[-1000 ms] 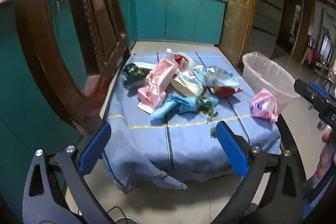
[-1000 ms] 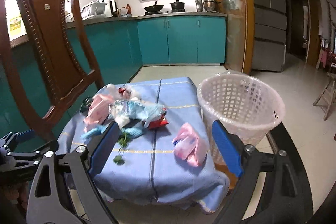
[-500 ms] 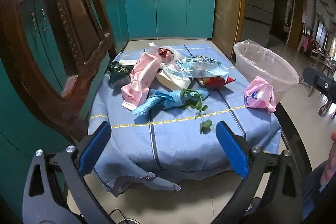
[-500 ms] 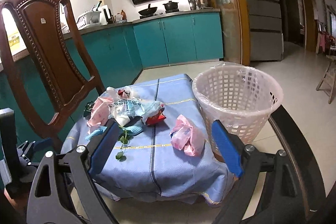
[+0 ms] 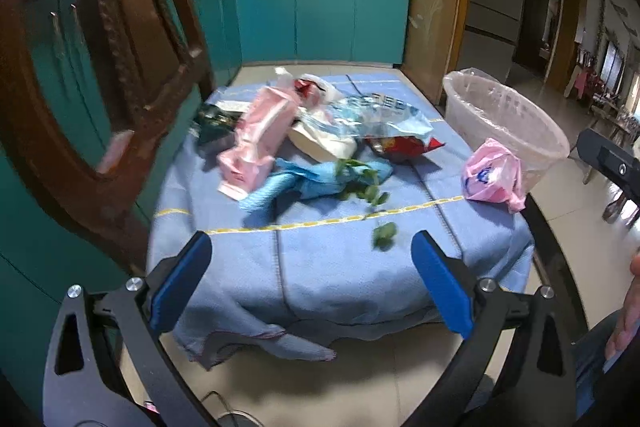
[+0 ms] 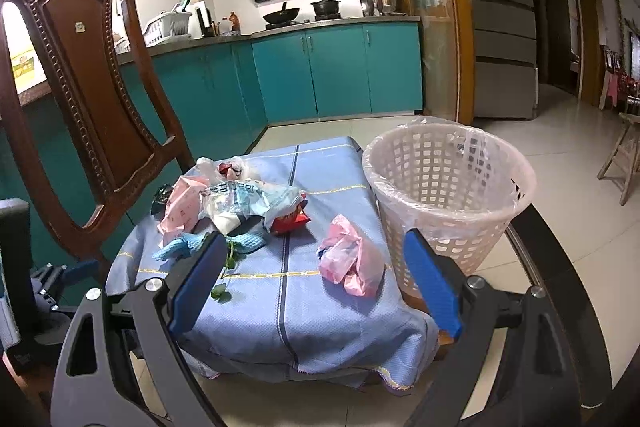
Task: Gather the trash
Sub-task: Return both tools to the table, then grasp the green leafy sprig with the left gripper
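A heap of trash lies on the blue-clothed table (image 5: 340, 267): a pink package (image 5: 260, 135), a blue-white plastic bag (image 5: 380, 115), a red snack wrapper (image 5: 404, 147), a blue rag (image 5: 316, 183) and a leafy green sprig (image 5: 364, 187). A crumpled pink bag (image 6: 348, 259) lies apart, beside the white lined basket (image 6: 448, 187). My left gripper (image 5: 310, 247) is open over the table's near edge, short of the heap. My right gripper (image 6: 314, 243) is open too, with the pink bag seen between its fingers but farther off.
A carved wooden chair (image 6: 92, 87) stands close on the table's left side. The basket (image 5: 508, 119) stands against the table's right side. Teal cabinets (image 6: 340, 67) line the back wall. A person's hand (image 5: 628, 307) shows at the right edge of the left wrist view.
The left gripper has moved a little lower and across, so the chair back now fills less of its view. The right gripper has held its place. Both stay open.
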Demonstrator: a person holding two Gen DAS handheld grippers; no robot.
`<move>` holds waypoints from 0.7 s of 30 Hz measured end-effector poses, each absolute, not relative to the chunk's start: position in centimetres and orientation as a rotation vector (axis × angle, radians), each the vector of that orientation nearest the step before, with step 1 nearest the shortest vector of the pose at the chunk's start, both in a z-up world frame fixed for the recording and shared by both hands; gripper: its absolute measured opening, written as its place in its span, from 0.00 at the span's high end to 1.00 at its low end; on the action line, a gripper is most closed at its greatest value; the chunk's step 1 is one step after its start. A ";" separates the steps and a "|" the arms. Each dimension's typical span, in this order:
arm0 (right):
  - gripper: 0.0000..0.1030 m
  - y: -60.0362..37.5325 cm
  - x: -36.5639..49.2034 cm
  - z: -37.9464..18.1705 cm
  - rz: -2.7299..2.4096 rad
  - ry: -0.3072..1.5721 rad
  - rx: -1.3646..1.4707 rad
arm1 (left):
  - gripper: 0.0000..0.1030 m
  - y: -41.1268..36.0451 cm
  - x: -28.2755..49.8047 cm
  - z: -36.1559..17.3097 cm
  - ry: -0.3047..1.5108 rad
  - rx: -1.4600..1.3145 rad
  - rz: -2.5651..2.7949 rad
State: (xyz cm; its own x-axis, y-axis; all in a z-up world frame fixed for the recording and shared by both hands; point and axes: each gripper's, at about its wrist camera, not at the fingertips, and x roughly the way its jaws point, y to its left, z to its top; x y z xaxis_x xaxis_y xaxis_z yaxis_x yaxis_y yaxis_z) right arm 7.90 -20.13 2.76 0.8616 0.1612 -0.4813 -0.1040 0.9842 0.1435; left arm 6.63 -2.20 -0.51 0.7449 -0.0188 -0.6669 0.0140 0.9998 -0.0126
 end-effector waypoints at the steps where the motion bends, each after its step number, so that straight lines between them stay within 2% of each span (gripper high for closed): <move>1: 0.15 -20.3 8.0 2.7 0.135 0.519 0.122 | 0.04 -2.8 7.3 -0.8 0.744 -0.003 -0.023; 6: 0.15 -20.9 8.7 2.4 0.116 0.542 0.140 | 0.05 -6.6 11.0 -2.4 0.735 0.048 -0.039; 9: 0.15 -21.3 8.8 2.3 0.108 0.549 0.154 | 0.17 -8.2 13.8 -4.1 0.774 0.084 -0.030; 12: 0.15 -21.7 9.0 2.2 0.107 0.561 0.170 | 0.34 -8.3 16.1 -6.0 0.845 0.052 -0.021; 14: 0.15 -21.8 9.1 2.1 0.111 0.569 0.175 | 0.56 -7.8 17.0 -6.7 0.878 0.012 -0.017; 15: 0.15 -21.8 9.2 2.1 0.112 0.572 0.173 | 0.60 -7.5 17.4 -7.1 0.890 -0.012 -0.027; 17: 0.15 -21.8 9.3 2.0 0.113 0.575 0.169 | 0.92 -7.3 17.4 -7.1 0.883 -0.003 -0.034; 21: 0.15 -22.1 9.6 1.8 0.101 0.600 0.161 | 0.94 -6.2 15.9 -5.1 0.853 -0.043 -0.085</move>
State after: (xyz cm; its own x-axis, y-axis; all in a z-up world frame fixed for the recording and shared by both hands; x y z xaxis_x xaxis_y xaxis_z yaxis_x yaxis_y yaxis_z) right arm 9.64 -22.09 1.78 0.8207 0.1410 -0.5536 -0.0474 0.9825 0.1801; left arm 15.87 -6.15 -5.07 0.6547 -0.0925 -0.7502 0.0582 0.9957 -0.0719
